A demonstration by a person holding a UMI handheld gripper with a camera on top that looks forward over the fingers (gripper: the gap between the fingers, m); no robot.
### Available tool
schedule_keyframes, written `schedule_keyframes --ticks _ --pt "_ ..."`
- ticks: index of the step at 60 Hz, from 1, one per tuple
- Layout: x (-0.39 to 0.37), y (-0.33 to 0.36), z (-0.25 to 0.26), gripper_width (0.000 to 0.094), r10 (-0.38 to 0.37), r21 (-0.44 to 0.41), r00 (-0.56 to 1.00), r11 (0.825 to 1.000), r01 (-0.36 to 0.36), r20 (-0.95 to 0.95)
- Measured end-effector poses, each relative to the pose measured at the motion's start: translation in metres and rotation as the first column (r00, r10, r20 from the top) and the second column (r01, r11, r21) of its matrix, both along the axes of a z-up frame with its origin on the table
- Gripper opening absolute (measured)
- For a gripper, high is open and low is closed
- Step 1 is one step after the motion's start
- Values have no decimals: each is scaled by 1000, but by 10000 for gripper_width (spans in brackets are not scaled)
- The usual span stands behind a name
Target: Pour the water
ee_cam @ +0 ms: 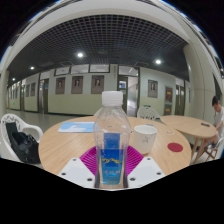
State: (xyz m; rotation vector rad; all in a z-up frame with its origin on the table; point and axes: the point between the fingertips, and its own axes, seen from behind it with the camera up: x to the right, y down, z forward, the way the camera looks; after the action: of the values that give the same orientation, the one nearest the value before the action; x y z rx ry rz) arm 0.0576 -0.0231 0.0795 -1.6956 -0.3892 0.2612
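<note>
Your gripper point(112, 165) is squeezed tight on the water bottle point(112, 135), w/ a white cup point(146, 136) just beyond on the round table point(60, 148)

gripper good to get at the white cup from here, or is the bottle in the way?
Probably not directly. The gripper has a clear water bottle standing between its fingers, and the white cup sits just beyond, right of the bottle, on the round wooden table. The bottle takes up the gap.

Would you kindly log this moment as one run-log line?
gripper: shut on water bottle | bottle: upright, capped | cup: on table, right of the bottle | pour: not yet begun
</note>
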Motion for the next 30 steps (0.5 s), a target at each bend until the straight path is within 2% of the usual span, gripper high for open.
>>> schedule_keyframes --ticks 6,11,15,20,26,30 --pt "-20 5 -2 308 34 -74 992 996 -44 -123" --pt "-42 17 11 307 42 -155 940 983 -100 -339" --pt "-63 26 31 307 34 -229 840 956 -186 -542" --pt "-70 57 42 307 -30 -281 645 915 -290 -764" --pt "-80 63 72 306 -156 -302 365 870 -389 -918" --pt "-67 86 83 305 -229 -306 223 853 -423 -948"
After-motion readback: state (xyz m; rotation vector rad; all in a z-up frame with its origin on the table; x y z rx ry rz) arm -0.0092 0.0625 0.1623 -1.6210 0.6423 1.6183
